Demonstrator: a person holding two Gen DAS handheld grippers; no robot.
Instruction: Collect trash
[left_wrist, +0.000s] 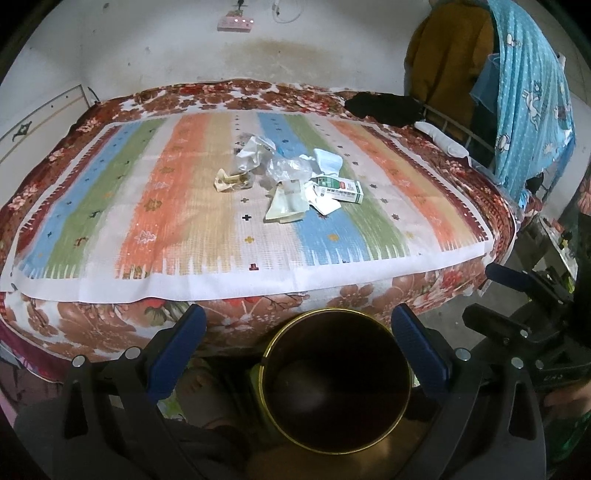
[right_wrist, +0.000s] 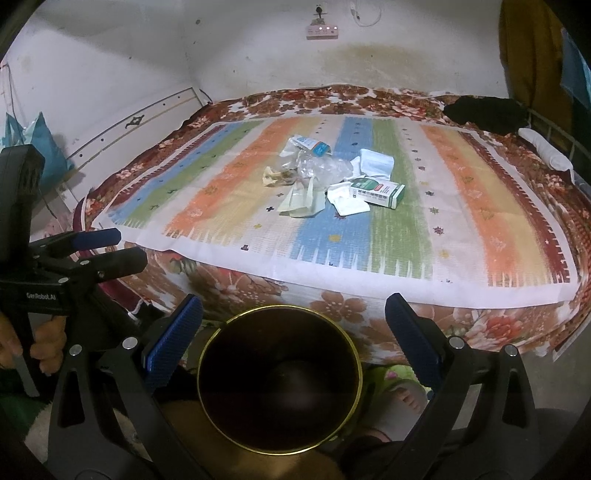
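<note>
A pile of trash lies mid-bed on the striped mat: crumpled clear plastic, a green-and-white box, white paper wrappers and a pale yellow wrapper. The pile also shows in the right wrist view, box. A dark round bin with a gold rim stands on the floor before the bed, also in the right wrist view. My left gripper and right gripper are both open and empty, above the bin, far short of the trash.
The bed has a floral cover and stands against a white wall. Black cloth lies at the far right corner. Blue patterned cloth hangs on a rack at right. A power strip is on the wall.
</note>
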